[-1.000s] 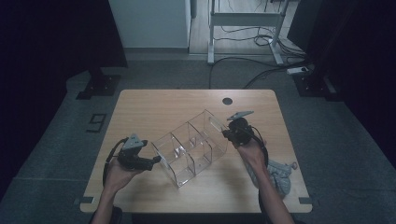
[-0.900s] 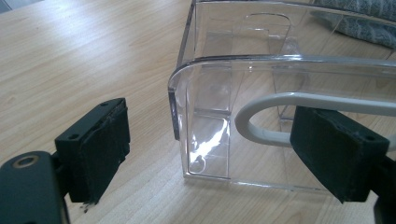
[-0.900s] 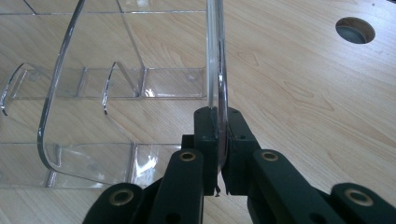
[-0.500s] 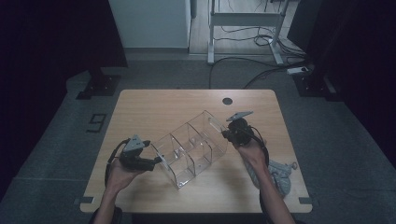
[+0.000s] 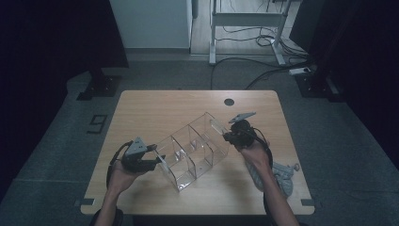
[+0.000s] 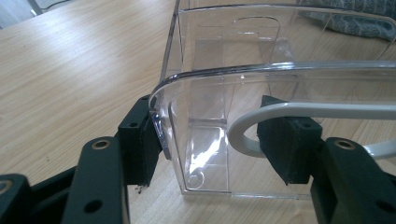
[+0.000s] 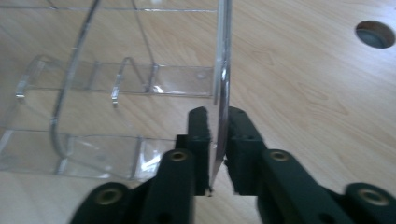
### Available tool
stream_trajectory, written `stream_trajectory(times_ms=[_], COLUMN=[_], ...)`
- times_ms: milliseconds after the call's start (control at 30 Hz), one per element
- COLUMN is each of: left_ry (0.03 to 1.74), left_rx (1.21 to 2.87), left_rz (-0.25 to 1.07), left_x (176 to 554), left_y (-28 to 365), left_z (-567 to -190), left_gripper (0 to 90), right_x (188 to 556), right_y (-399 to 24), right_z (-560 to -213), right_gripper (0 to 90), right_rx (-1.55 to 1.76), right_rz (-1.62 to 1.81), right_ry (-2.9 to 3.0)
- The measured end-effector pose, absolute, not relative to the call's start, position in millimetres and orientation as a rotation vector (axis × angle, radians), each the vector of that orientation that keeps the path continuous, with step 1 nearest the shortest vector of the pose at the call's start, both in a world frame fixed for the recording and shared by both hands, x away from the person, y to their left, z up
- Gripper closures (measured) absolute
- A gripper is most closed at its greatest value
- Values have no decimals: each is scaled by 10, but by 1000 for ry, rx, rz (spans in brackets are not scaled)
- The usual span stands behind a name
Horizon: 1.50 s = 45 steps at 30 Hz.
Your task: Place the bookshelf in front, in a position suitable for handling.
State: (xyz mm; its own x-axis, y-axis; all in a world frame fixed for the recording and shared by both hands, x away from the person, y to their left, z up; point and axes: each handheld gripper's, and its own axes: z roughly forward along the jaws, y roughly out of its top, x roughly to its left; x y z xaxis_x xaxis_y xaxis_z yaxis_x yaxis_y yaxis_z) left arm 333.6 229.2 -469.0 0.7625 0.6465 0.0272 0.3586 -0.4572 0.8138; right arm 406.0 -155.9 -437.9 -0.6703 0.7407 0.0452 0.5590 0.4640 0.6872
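A clear acrylic organizer [image 5: 193,150] with several open compartments lies slantwise on the wooden table [image 5: 155,108]. My left gripper [image 5: 157,160] is at its near left end, jaws astride the end wall [image 6: 219,93]. The jaws have just been closing. One pad [image 6: 140,140] touches the wall's outside, and the other pad [image 6: 285,144] stands apart inside the box. My right gripper [image 5: 229,136] is at the far right end, shut on the thin side wall [image 7: 223,70], which runs between its jaws [image 7: 218,126]. Those jaws have just been opening slightly.
A grey cloth [image 5: 282,176] lies near the table's front right corner, beside the right forearm. A round cable hole [image 5: 229,101] sits at the table's far edge. Beyond the table are a dark floor, desk legs and cables.
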Motion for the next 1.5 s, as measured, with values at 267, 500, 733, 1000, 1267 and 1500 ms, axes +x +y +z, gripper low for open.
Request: stream_trajectory(times_ms=[267, 500, 733, 1000, 1267, 1500], left_ry=[786, 814, 828, 839, 848, 852], left_rx=[2092, 2078, 2060, 2048, 2041, 2034], left_rz=[438, 443, 434, 437, 437, 435], left_x=[3271, 3196, 3125, 3091, 3074, 3065], left_y=[2269, 2265, 2302, 2314, 2315, 2319], left_z=[-4681, -4686, -4692, -4699, -4703, -4709], left_gripper=[414, 416, 432, 434, 435, 436], right_x=[3939, 3800, 3651, 3494, 3385, 3342], right_y=[-1720, -1869, -2078, -2361, -2493, -2584], right_z=[-4232, -4164, -4240, -4439, -4670, -4873], right_gripper=[562, 422, 344, 281, 284, 299], right_rx=[1121, 1127, 1195, 1316, 1346, 1360], right_rz=[1009, 988, 940, 890, 843, 789], right_ry=[2446, 2453, 2472, 2450, 2462, 2475])
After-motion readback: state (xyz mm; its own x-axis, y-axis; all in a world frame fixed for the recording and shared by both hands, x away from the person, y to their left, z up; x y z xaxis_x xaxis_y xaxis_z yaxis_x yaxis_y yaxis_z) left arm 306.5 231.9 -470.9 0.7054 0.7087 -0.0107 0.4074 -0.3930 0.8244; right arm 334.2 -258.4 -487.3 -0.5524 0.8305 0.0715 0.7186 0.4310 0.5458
